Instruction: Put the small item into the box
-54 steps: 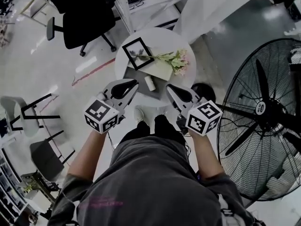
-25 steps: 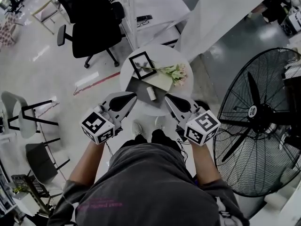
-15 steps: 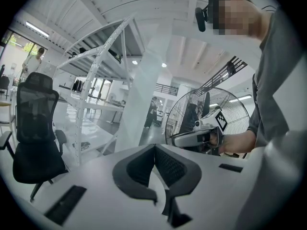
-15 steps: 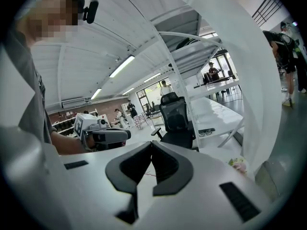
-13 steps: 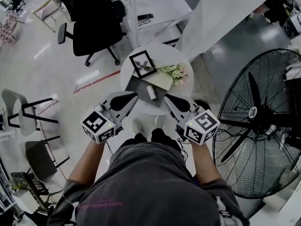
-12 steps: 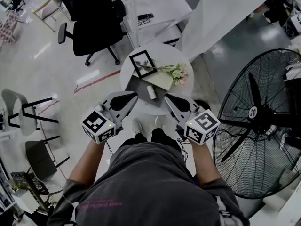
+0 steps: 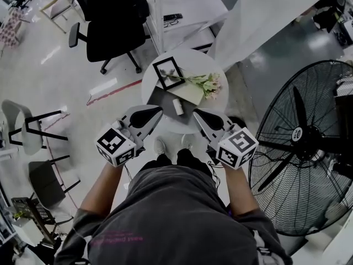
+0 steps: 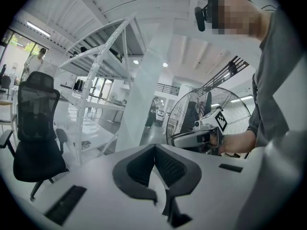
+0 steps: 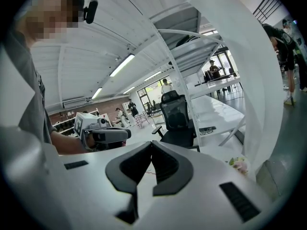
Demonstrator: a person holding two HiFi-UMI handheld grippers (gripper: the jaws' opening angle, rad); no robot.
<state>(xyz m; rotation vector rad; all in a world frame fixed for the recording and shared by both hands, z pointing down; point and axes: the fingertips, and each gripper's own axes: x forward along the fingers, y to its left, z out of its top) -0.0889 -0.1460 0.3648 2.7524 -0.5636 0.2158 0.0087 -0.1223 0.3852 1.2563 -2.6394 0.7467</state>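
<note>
A round white table [image 7: 201, 62] carries a black square picture frame [image 7: 167, 72] far left, pink flowers [image 7: 209, 85] right, and a small white cylinder [image 7: 177, 107] near.

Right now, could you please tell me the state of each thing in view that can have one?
Left gripper: jaws shut, empty.
Right gripper: jaws shut, empty.
Small item: on the round table, untouched.
Flowers: lying flat.
Fan: blades look still.
Office chair: unoccupied.

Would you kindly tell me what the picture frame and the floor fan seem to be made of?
The picture frame looks like matte black wood or plastic, its thin border dull; I cannot tell which. The floor fan seems dark metal: thin wire grille, shiny blades.
</note>
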